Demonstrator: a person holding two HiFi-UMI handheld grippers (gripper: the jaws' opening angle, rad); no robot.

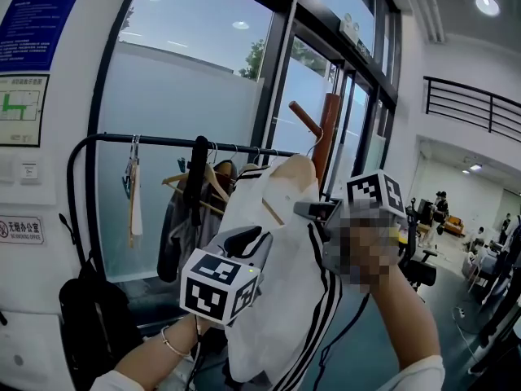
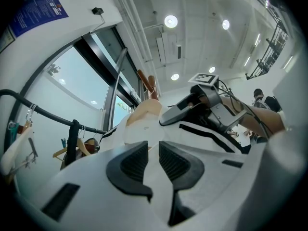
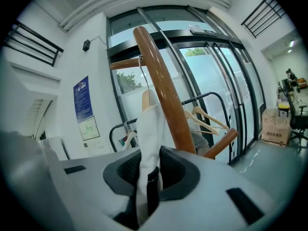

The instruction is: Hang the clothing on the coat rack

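A white jacket (image 1: 285,300) with black stripes hangs on a pale wooden hanger (image 1: 291,172), held up in the air. My left gripper (image 1: 248,241) is shut on the jacket's left side; white cloth (image 2: 144,129) fills the narrow gap between its jaws (image 2: 153,160). My right gripper (image 1: 309,212) is shut on the jacket's right shoulder, with white cloth and a black stripe (image 3: 149,134) pinched between its jaws (image 3: 148,172). The brown wooden coat rack (image 1: 328,129) stands just behind the jacket. Its pole (image 3: 163,95) rises close past the right gripper, and the hanger's hook (image 3: 141,69) is near an upper peg.
A black clothes rail (image 1: 163,142) with hangers and dark garments stands at the left, against the glass wall. A black bag (image 1: 89,316) hangs below it. A lower peg (image 3: 221,143) juts out to the right. People and office chairs are far off at the right.
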